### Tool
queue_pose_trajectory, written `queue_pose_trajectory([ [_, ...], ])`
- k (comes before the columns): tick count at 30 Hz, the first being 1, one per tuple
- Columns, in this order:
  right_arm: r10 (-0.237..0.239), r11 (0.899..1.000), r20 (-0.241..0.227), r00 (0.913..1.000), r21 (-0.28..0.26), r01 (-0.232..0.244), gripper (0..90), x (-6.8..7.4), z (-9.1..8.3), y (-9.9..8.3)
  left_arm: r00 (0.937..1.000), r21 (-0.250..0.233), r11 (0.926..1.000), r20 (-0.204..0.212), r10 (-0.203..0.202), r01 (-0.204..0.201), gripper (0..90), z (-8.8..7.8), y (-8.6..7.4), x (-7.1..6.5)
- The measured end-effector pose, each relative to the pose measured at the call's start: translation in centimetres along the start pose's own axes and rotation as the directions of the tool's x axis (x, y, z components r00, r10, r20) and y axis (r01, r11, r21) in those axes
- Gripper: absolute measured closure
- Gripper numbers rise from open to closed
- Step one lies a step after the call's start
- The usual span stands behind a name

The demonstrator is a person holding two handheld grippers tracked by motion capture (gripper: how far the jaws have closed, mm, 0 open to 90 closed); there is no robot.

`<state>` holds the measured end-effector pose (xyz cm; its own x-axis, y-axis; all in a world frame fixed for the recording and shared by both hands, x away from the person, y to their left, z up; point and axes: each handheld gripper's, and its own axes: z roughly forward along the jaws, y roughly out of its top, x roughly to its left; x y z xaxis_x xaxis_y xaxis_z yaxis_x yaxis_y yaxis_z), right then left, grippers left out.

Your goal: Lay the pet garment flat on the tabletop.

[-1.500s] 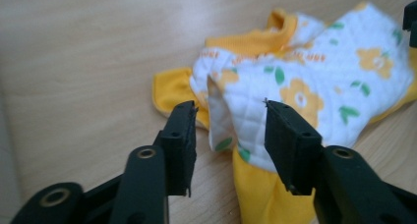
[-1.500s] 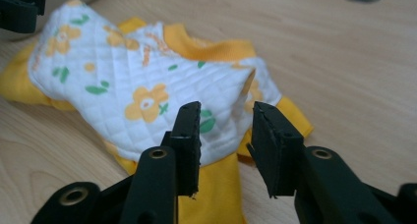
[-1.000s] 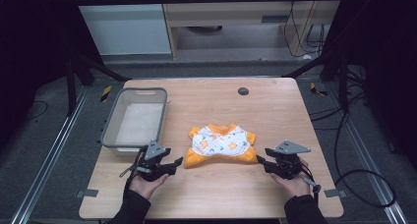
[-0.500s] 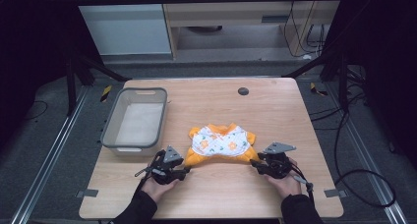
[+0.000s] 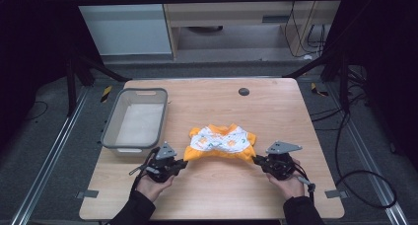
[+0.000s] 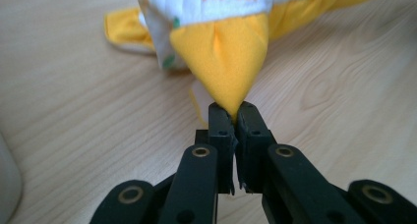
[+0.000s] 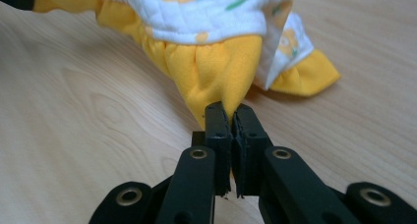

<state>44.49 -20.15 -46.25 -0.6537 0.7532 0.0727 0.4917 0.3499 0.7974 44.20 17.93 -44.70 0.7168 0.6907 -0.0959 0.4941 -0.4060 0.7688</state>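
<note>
A small orange and white printed garment lies on the wooden table near its front. My left gripper is at the garment's near left corner, and its jaws have just closed on the orange cloth, which is pinched between the pads. My right gripper holds the near right corner the same way: its jaws have just closed on a fold of orange fabric. The cloth stretches slightly between the two grips. A hand holds each gripper from the table's front edge.
A grey plastic bin stands at the left of the table, close to my left gripper. A dark round hole sits near the far edge. Bare wood lies beyond and to the right of the garment.
Both grippers moved inward from beside the garment to its near corners and closed on the orange cloth. The garment's front edge is now pulled taut between them.
</note>
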Motion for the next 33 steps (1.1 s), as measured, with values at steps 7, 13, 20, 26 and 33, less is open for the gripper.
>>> queue_pose_trajectory([
  [7, 0.002, 0.994, -0.084, 0.9965, -0.106, -0.011, 86.0, 1.1, -3.9, 1.2, 0.9981, -0.045, 0.9989, 0.062, -0.008, 0.011, 85.6, -3.2, 0.5, -0.6],
  [13, 0.043, 0.999, -0.116, 0.9923, -0.002, -0.044, 84.9, 1.8, -3.7, -0.2, 0.9961, 0.092, 0.9942, 0.063, -0.061, 0.055, 83.0, -1.9, -1.1, -0.6],
  [20, -0.002, 0.998, -0.040, 0.9992, 0.062, 0.005, 73.9, 1.5, -1.6, -1.9, 0.9968, 0.104, 0.9914, 0.005, -0.080, 0.079, 65.7, -1.2, -2.0, -0.5],
  [26, -0.008, 1.000, -0.015, 0.9999, -0.031, 0.008, 71.2, 1.6, -2.6, -1.3, 0.9978, -0.059, 0.9976, -0.055, -0.037, 0.034, 52.7, -3.5, -1.1, -0.9],
  [33, -0.012, 0.994, -0.020, 0.9997, -0.109, 0.010, 84.3, 2.2, -2.5, -0.3, 0.9983, -0.076, 0.9969, -0.055, 0.018, -0.022, 66.4, -2.6, 0.2, -1.7],
])
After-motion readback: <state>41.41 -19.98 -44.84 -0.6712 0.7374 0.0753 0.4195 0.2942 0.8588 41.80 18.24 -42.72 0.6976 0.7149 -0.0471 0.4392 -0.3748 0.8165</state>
